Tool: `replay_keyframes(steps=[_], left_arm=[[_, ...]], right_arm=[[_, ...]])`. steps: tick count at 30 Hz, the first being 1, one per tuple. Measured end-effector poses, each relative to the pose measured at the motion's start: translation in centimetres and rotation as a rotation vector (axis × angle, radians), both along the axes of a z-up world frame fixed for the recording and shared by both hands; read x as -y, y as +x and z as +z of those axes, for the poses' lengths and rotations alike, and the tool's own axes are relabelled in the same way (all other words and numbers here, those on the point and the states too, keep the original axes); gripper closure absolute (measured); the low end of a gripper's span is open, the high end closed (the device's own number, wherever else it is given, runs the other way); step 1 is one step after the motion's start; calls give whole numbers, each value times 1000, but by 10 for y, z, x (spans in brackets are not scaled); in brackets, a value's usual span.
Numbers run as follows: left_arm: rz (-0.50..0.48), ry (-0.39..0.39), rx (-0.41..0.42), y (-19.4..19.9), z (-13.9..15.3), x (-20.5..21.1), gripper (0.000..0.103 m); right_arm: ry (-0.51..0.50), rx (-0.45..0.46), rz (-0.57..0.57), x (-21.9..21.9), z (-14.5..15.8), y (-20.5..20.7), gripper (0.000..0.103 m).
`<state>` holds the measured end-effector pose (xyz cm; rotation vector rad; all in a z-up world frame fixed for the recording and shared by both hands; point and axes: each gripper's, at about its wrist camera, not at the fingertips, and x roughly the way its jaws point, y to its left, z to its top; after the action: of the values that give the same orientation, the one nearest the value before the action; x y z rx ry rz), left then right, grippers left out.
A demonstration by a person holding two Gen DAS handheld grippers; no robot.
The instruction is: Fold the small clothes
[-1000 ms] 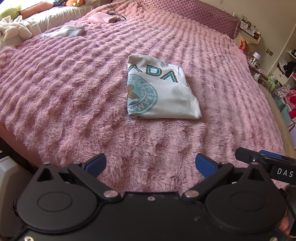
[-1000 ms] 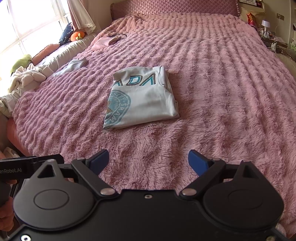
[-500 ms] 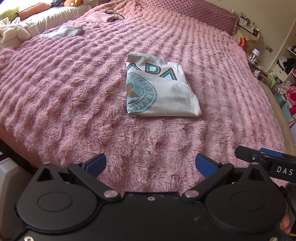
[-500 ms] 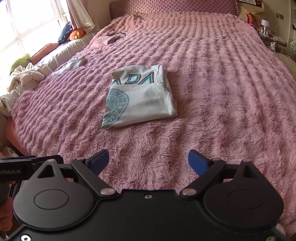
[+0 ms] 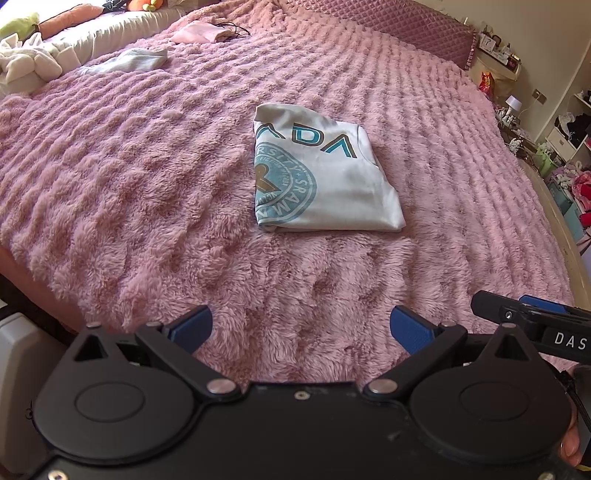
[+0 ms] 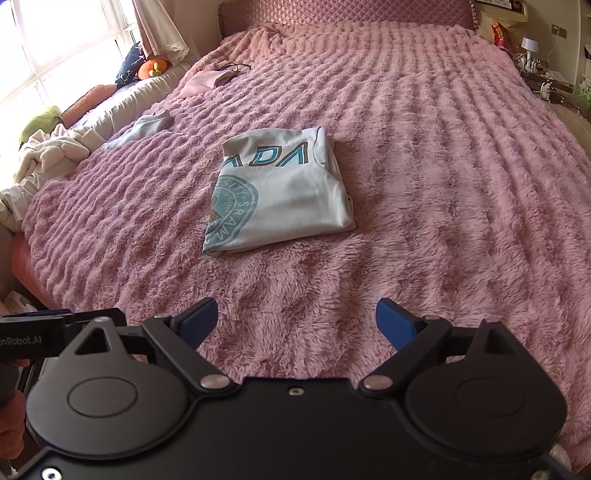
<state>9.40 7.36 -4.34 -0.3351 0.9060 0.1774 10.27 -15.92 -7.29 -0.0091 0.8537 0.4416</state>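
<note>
A white T-shirt with teal lettering and a round teal print lies folded into a flat rectangle (image 5: 321, 177) (image 6: 280, 195) in the middle of the fluffy pink bedspread (image 5: 147, 166) (image 6: 461, 166). My left gripper (image 5: 301, 328) hangs open near the bed's front edge, well short of the shirt, nothing between its blue pads. My right gripper (image 6: 297, 321) is open too, equally far back and empty. Each gripper shows at the edge of the other's view.
A pale striped garment (image 5: 129, 61) (image 6: 147, 125) and a pink cloth with a dark cord (image 5: 201, 32) (image 6: 210, 79) lie at the far left of the bed. Crumpled white laundry (image 6: 51, 151) is piled on the window bench. Shelves with clutter (image 5: 565, 147) stand right.
Both grippers have drifted slightly, so the folded shirt sits a little differently in each view. The shirt itself has not moved and both grippers stay open.
</note>
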Motion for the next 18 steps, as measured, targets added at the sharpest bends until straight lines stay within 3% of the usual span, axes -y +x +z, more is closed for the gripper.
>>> replay_keyframes(steps=[18], left_arm=[[-17,48,13,-3,1,4,0]], right_arm=[[-2,-4,-1,-2,-1,-3,10]])
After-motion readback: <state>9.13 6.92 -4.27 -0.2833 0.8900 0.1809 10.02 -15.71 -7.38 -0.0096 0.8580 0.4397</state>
